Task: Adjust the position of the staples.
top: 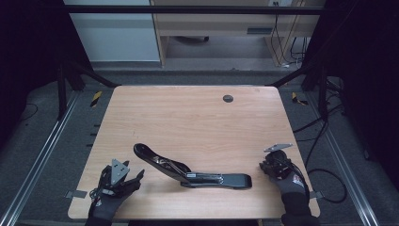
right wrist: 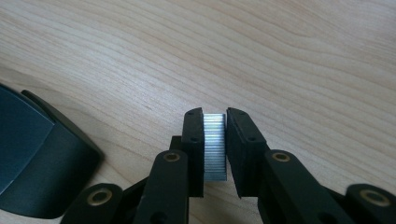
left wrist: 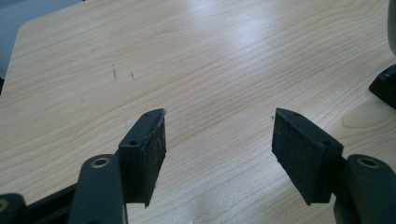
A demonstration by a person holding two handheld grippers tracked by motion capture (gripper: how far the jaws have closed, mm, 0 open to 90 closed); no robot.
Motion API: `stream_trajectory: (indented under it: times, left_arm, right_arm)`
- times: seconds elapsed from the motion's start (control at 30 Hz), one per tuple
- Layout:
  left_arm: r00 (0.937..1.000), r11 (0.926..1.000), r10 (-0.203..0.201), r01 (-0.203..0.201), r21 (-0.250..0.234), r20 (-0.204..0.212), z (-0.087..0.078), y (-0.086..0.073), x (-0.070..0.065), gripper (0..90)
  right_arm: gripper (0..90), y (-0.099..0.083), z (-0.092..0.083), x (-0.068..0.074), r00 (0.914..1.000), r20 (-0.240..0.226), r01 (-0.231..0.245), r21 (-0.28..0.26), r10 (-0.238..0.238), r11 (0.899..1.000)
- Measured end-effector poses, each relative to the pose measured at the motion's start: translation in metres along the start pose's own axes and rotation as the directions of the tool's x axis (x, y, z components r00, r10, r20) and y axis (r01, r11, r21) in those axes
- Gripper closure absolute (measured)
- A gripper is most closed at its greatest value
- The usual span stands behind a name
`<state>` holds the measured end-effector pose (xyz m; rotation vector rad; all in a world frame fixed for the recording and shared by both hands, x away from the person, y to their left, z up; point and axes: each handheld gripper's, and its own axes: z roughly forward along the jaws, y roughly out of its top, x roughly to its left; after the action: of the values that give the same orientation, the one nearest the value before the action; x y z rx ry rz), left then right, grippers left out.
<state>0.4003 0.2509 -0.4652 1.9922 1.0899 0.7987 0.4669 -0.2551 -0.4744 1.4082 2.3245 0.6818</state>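
Observation:
A long black stapler (top: 193, 172) lies swung open near the front of the wooden table (top: 188, 117), its top arm tilted up to the left. Its rounded end (right wrist: 37, 172) sits left of my right gripper (right wrist: 215, 121), whose pads are shut on a silver strip of staples (right wrist: 215, 144) held upright just above the wood. In the high view the right gripper (top: 263, 165) rests at the stapler's right end. My left gripper (top: 139, 176) stands open to the left of the stapler, with bare wood between its pads (left wrist: 144, 154). A black corner of the stapler (left wrist: 385, 84) shows at the right edge.
A small dark grommet hole (top: 227, 98) sits near the table's far edge. Black frame bars and cables (top: 324, 122) flank the table on the floor. Light wooden furniture (top: 226, 28) stands behind it.

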Motion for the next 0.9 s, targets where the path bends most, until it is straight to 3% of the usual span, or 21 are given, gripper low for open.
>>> stream_trajectory:
  times: [0.23, 0.3, 0.4, 0.53, 0.57, 0.6, 0.8, 0.83, 0.87, 0.9]
  left_arm:
    - [1.0000, 1.0000, 0.000, 0.000, 0.002, 0.004, 0.000, 0.000, 0.001, 34.5]
    - [1.0000, 1.0000, -0.002, 0.002, 0.001, 0.006, 0.000, -0.001, 0.001, 34.5]
    - [0.9999, 1.0000, -0.008, 0.008, -0.003, 0.007, 0.000, -0.001, 0.001, 34.5]
    - [1.0000, 1.0000, -0.006, 0.006, -0.003, 0.006, -0.001, -0.001, 0.002, 34.5]
    - [1.0000, 1.0000, -0.006, 0.006, -0.003, 0.006, -0.001, -0.001, 0.002, 34.5]
    - [1.0000, 1.0000, -0.005, 0.005, -0.003, 0.007, 0.000, 0.000, 0.001, 34.5]
    - [1.0000, 1.0000, -0.006, 0.006, 0.003, 0.007, 0.001, -0.001, 0.002, 34.5]
    - [1.0000, 1.0000, -0.006, 0.006, 0.003, 0.007, 0.001, -0.001, 0.002, 34.5]
    - [1.0000, 1.0000, -0.006, 0.006, 0.004, 0.005, 0.001, -0.001, 0.002, 34.5]
    - [1.0000, 1.0000, -0.006, 0.006, 0.004, 0.005, 0.001, -0.001, 0.002, 34.5]
  right_arm:
    - [77.7, 0.005, -0.009, 0.006, 0.9975, -0.021, 0.066, -0.040, -0.067, 0.997]
    - [77.8, 0.010, -0.015, 0.010, 0.9921, -0.033, 0.119, -0.067, -0.121, 0.991]
    - [77.8, 0.012, -0.019, 0.013, 0.9894, -0.046, 0.133, -0.083, -0.137, 0.988]
    - [77.8, 0.017, -0.026, 0.018, 0.9744, -0.094, 0.192, -0.127, -0.205, 0.973]
    - [77.8, 0.017, -0.026, 0.018, 0.9744, -0.094, 0.192, -0.127, -0.205, 0.973]
    - [77.8, 0.018, -0.028, 0.019, 0.9676, -0.118, 0.206, -0.146, -0.223, 0.968]
    - [77.8, 0.025, -0.038, 0.027, 0.9477, -0.176, 0.231, -0.198, -0.266, 0.953]
    - [77.8, 0.025, -0.038, 0.027, 0.9477, -0.176, 0.231, -0.198, -0.266, 0.953]
    - [77.8, 0.028, -0.039, 0.031, 0.9363, -0.190, 0.255, -0.211, -0.295, 0.944]
    - [77.9, 0.029, -0.040, 0.033, 0.9337, -0.197, 0.258, -0.209, -0.299, 0.943]
